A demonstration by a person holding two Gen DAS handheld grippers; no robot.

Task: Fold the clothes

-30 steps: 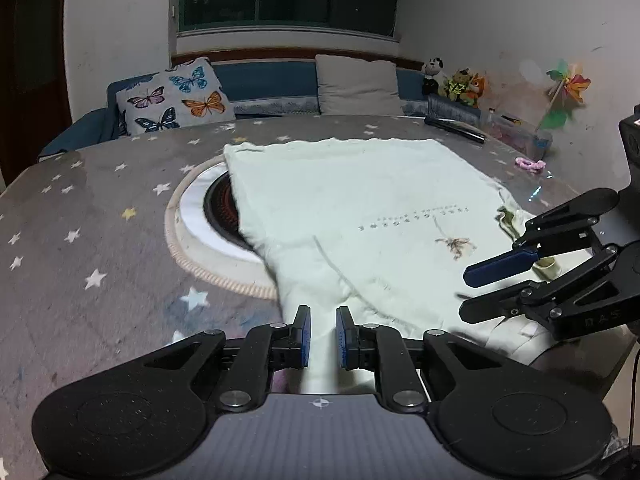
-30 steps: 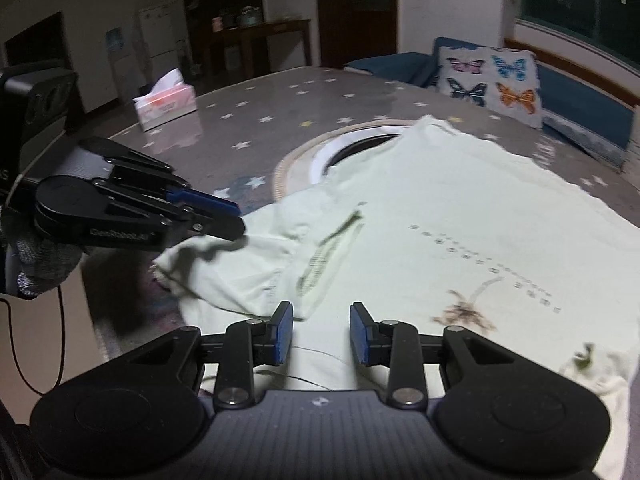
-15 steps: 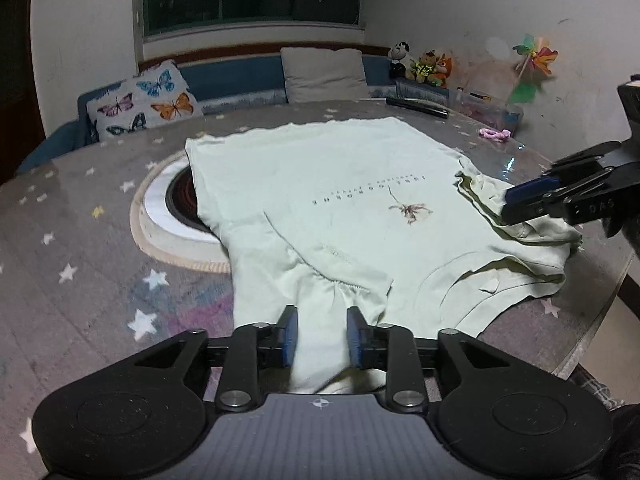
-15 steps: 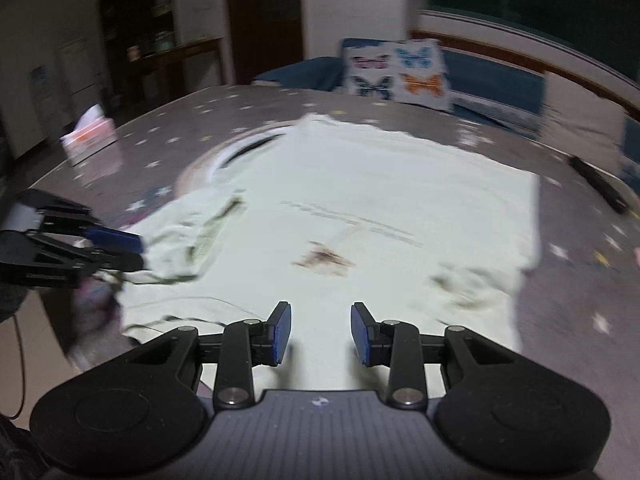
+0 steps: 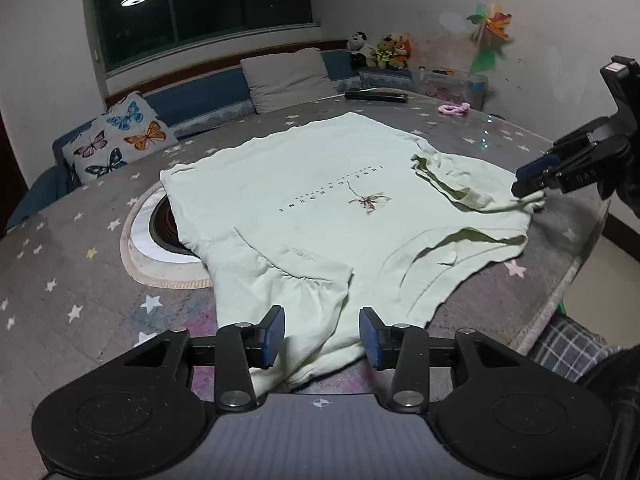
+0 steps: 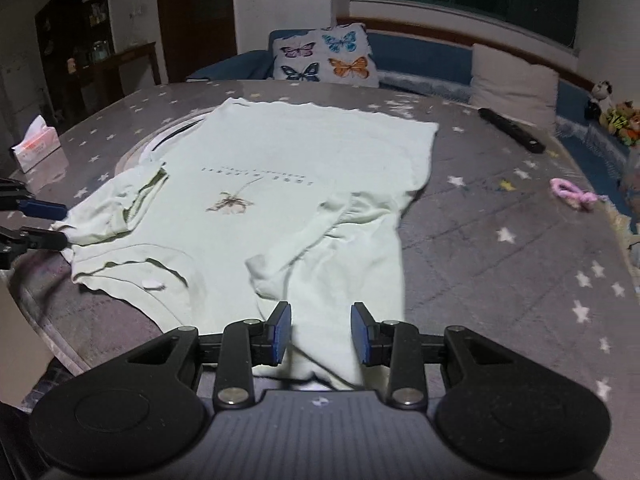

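Note:
A pale green T-shirt (image 5: 312, 184) with a small flower print lies spread on the round table, its neck towards me; it also shows in the right wrist view (image 6: 288, 168). My left gripper (image 5: 322, 338) is open, its pads either side of the rumpled left sleeve (image 5: 304, 304). My right gripper (image 6: 320, 338) is open over the right sleeve (image 6: 332, 248). In the left wrist view the right gripper (image 5: 532, 184) sits at the far sleeve's edge. In the right wrist view the left gripper (image 6: 44, 222) sits at the other sleeve.
The table wears a grey star-print cover (image 5: 60, 264) with a round hotplate inset (image 5: 160, 232) partly under the shirt. A tissue box (image 6: 36, 150), a black bar (image 6: 510, 130) and a pink hair tie (image 6: 570, 192) lie on it. A sofa with cushions (image 5: 120, 140) stands behind.
Both grippers have swung apart to opposite sleeves of the shirt, and both have pulled back. The left jaws have opened wider.

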